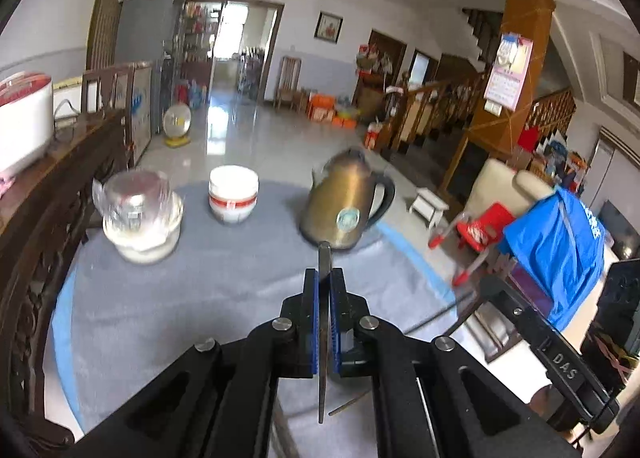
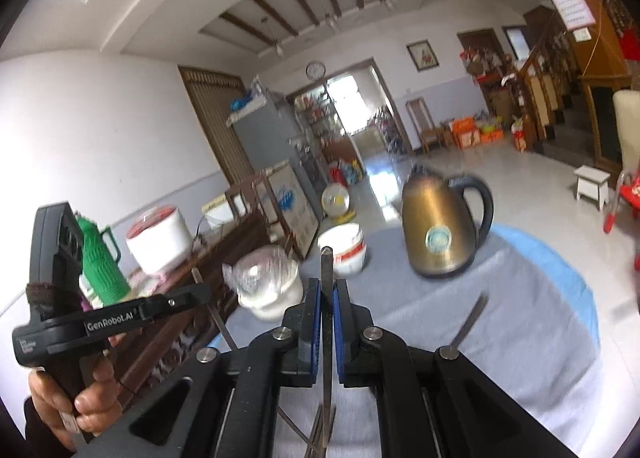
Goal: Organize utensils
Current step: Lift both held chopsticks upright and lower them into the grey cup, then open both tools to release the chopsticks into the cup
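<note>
Left wrist view: the left gripper (image 1: 324, 278) w/ blue pads has its jaws clamped on a thin dark metal stick (image 1: 323, 298), prob a chopstick. The stick stands up between the pads, its top pokes out above them and its low end hangs under. It is up in the air, over the round table with the grey cloth (image 1: 200, 298). Another thin stick (image 1: 348, 404) lies on the cloth below.

On the table's far side sit a gold metal kettle with a black handle (image 1: 340, 209), a stack of white bowls with a red band (image 1: 233, 193) and a clear glass cup on white bowls (image 1: 140, 213), all blurry.

Right wrist view: the right gripper (image 2: 327, 290) is clamped on a second thin dark stick (image 2: 327, 298), also upright and off the table. More thin sticks (image 2: 318, 434) lie bunched on the cloth under it. One dark stick (image 2: 470, 322) lies alone on the cloth to the right. At left a person's hand (image 2: 76, 406) holds the other gripper's handle.
</note>
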Tool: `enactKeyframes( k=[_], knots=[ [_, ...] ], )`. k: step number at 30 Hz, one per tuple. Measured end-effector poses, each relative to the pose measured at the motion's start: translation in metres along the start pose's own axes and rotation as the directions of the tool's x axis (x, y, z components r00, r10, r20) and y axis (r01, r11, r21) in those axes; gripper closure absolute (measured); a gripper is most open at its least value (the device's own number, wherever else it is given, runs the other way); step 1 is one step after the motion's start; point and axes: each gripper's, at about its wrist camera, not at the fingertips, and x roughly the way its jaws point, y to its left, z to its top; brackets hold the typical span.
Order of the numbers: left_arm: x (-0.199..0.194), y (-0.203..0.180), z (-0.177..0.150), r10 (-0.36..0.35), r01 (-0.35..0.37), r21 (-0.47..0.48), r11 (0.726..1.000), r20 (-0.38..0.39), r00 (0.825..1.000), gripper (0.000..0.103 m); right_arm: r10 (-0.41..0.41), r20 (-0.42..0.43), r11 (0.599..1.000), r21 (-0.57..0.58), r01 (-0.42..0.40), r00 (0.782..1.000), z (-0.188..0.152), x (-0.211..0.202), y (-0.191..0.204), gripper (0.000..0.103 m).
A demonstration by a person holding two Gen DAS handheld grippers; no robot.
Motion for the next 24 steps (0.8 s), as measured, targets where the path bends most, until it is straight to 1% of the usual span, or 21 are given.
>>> enactKeyframes(
  k=[5,8,11,13,15,17,19,24],
  knots=[
    [-0.002,-0.017,0.026,-0.006,0.006,-0.001,1.0,0.079,0.997,0.098,-0.04,0.086,0.999,-0.015,0.042,0.995,0.036,-0.008,-0.004,0.097],
    [0.003,-0.029,0.039,-0.013,0.013,0.001,1.0,0.125,0.992,0.098,-0.066,0.121,0.997,-0.026,0.07,0.99,0.05,-0.006,-0.007,0.097],
    [0.01,-0.04,0.042,-0.015,0.014,0.008,1.0,0.144,0.989,0.098,-0.09,0.133,0.995,-0.036,0.096,0.987,0.057,-0.002,-0.01,0.097],
    [0.019,-0.046,0.041,-0.02,0.019,0.008,1.0,0.143,0.989,0.098,-0.115,0.139,0.991,-0.059,0.124,0.984,0.056,0.0,-0.009,0.097],
    [0.03,-0.05,0.037,-0.01,0.009,0.007,1.0,0.141,0.99,0.098,-0.136,0.134,0.986,-0.078,0.147,0.982,0.051,0.005,-0.011,0.097],
    [0.04,-0.051,0.03,-0.01,0.011,-0.006,1.0,0.128,0.992,0.098,-0.141,0.112,0.986,-0.076,0.15,0.984,0.046,0.01,-0.016,0.097],
    [0.055,-0.048,0.022,0.0,0.002,-0.026,1.0,0.099,0.995,0.098,-0.149,0.088,0.985,-0.075,0.156,0.985,0.039,0.016,-0.022,0.097],
    [0.076,-0.042,0.005,0.022,-0.019,-0.058,0.998,0.05,0.998,0.098,-0.166,0.019,0.983,-0.074,0.167,0.986,0.019,0.03,-0.031,0.097]
  ],
)
